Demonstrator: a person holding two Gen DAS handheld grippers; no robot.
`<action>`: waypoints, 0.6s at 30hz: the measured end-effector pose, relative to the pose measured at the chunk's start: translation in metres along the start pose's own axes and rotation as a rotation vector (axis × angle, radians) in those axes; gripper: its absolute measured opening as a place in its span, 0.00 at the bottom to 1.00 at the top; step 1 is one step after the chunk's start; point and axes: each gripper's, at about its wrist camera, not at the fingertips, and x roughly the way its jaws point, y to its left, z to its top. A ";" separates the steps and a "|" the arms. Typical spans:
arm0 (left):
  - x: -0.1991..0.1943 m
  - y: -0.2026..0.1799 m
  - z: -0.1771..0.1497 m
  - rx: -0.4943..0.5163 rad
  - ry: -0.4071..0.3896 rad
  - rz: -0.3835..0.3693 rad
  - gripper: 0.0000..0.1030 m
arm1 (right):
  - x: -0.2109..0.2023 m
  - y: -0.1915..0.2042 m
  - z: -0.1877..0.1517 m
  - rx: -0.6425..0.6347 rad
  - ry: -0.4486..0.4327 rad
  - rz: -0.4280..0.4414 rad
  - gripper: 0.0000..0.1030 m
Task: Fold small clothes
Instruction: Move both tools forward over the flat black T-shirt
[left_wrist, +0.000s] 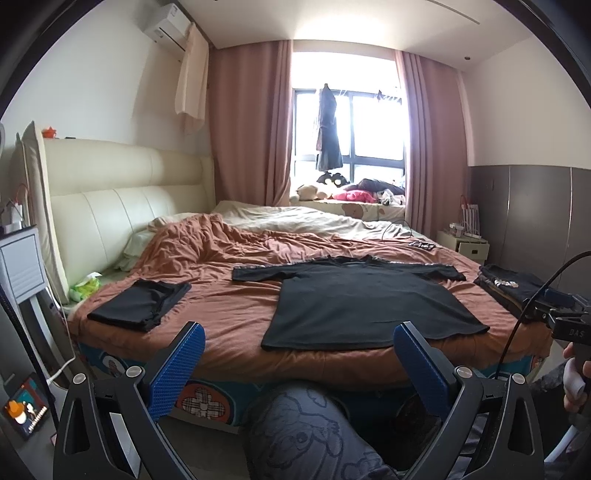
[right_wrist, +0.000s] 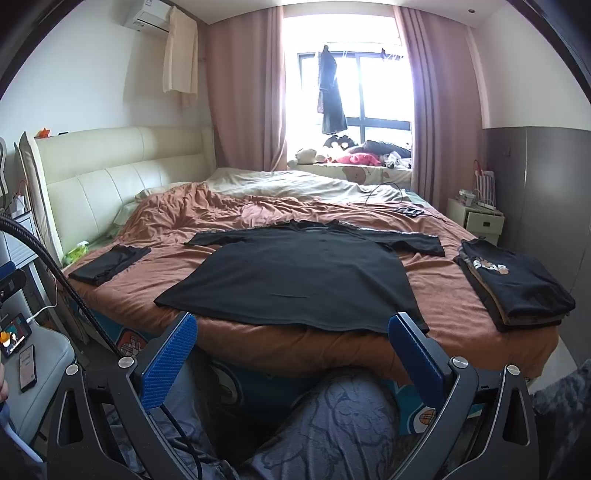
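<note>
Right wrist view had the black long-sleeve shirt (right_wrist: 295, 273) spread flat mid-frame on the rust bedspread (right_wrist: 461, 306), both grippers wide open and empty, right gripper (right_wrist: 291, 350) and left gripper (left_wrist: 299, 354) short of its hem. We judged the next step needed a pinch at each hem corner, lifted evenly. Only legible writing: "DAS" on the right-hand handle (left_wrist: 570, 334), at the left view's right edge.

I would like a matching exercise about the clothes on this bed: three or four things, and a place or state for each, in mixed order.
Things:
1. black long-sleeved top
2. folded black garment
3. stack of folded clothes
4. dark garment

Places or states:
A. hangs at the window
B. spread flat, sleeves out
C. near the headboard side
D. bed's right edge

Pairs: 1-B, 2-C, 3-D, 4-A
</note>
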 end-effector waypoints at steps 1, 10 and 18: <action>0.000 0.000 0.000 0.000 0.001 0.000 1.00 | 0.000 -0.001 0.000 0.002 0.002 0.003 1.00; -0.007 0.003 -0.001 -0.003 -0.013 0.009 1.00 | -0.003 -0.009 0.001 0.016 -0.002 0.005 1.00; -0.010 0.005 -0.002 -0.007 -0.018 0.014 1.00 | -0.008 -0.010 -0.001 0.009 -0.010 0.002 1.00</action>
